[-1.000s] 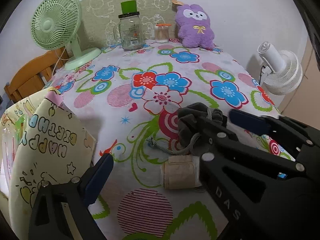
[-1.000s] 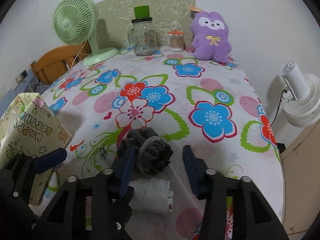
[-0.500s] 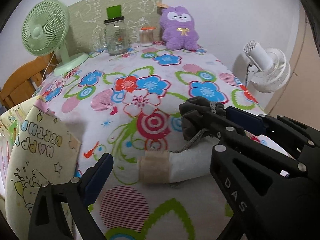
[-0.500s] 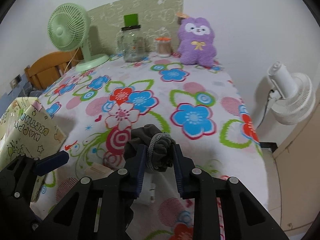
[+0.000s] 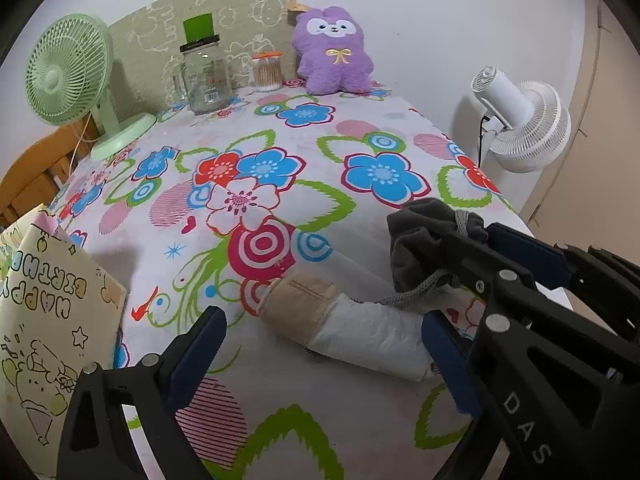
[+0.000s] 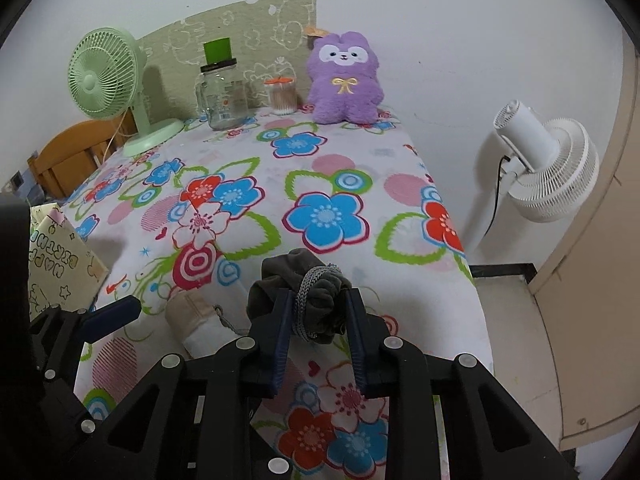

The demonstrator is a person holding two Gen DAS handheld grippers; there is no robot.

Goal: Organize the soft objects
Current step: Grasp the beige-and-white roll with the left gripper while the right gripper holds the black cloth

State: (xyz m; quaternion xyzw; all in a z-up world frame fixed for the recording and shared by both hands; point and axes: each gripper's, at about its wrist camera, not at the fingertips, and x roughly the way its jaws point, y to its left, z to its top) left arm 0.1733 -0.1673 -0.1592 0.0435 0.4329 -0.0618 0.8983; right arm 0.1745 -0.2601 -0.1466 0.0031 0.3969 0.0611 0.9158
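My right gripper (image 6: 318, 330) is shut on the gathered neck of a dark grey drawstring pouch (image 6: 308, 284) and holds it above the table; the pouch also shows in the left wrist view (image 5: 424, 240). A white and beige sock-like roll (image 5: 344, 324) lies on the flowered tablecloth (image 5: 280, 160) under it, with the pouch's grey cord trailing onto it. My left gripper (image 5: 324, 344) is open and empty, its jaws on either side of the roll. A purple plush toy (image 6: 344, 80) sits at the table's far edge.
A green desk fan (image 5: 68, 84), a glass jar with a green lid (image 5: 204, 76) and a cotton-swab jar (image 5: 267, 72) stand at the back. A "Happy Birthday" gift bag (image 5: 44, 320) stands at the left. A white fan (image 6: 548, 164) stands off the table's right side.
My right gripper closed on the pouch and lifted it up and right. The sock-like roll under it came into fuller view. My left gripper stayed open.
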